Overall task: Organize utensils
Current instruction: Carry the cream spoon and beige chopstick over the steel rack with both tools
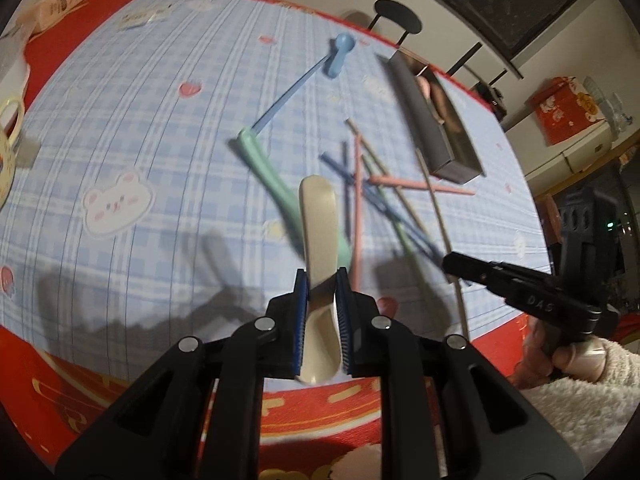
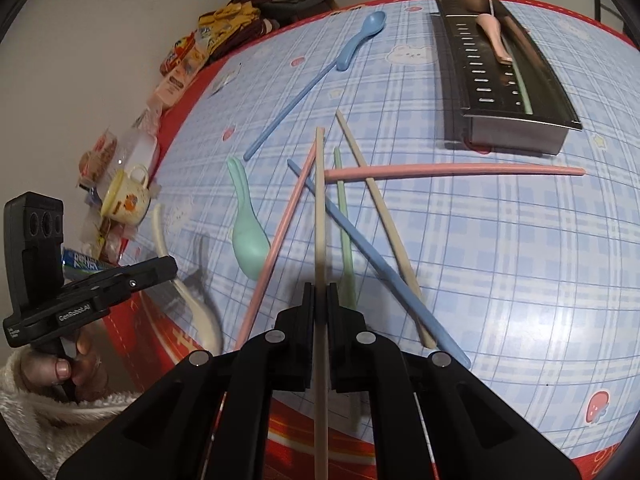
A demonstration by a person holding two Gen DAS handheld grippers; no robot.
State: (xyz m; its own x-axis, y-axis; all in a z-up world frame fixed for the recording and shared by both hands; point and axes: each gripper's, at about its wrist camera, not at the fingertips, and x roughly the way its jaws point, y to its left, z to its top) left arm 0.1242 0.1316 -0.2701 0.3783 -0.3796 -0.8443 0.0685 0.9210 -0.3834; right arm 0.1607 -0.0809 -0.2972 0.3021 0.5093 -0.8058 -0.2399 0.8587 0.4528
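My left gripper [image 1: 321,280] is shut on a beige spoon [image 1: 318,224], held above the blue checked tablecloth; the spoon also shows in the right wrist view [image 2: 188,296]. My right gripper [image 2: 320,294] is shut on a beige chopstick [image 2: 320,216], lifted over a crossed pile of pink [image 2: 452,170], blue [image 2: 372,260], green [image 2: 344,232] and beige [image 2: 384,220] chopsticks. A green spoon [image 2: 246,232] lies left of the pile. A blue spoon [image 2: 356,42] and a blue chopstick [image 2: 288,112] lie farther back. A metal utensil tray [image 2: 476,80] at the back right holds a pink spoon [image 2: 494,32].
A yellow cup [image 2: 128,196], snack packets [image 2: 180,68] and clutter line the table's left edge by the wall. Tape rolls [image 1: 8,128] sit at the left in the left wrist view. A black chair [image 1: 400,20] stands behind the table. The red table border [image 2: 168,320] runs along the near edge.
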